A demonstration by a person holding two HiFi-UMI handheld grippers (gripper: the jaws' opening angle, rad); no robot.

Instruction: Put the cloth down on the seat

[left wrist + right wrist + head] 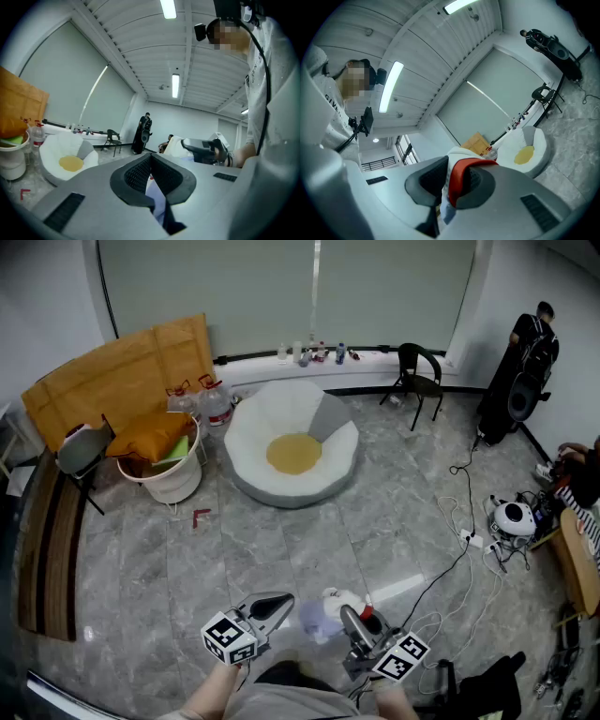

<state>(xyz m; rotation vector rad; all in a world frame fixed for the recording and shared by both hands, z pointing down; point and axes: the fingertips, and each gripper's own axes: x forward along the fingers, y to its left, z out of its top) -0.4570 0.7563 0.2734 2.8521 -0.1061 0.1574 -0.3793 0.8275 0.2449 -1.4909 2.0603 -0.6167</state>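
Cloth — clamped by right gripper, seemingly left gripper | red edge: right gripper view only

Head cam looked steeply down. Both gripper cams sat right behind their jaws, and all three caught the seat.

The cloth was white with a red edge. The seat was white and grey with a yellow middle.
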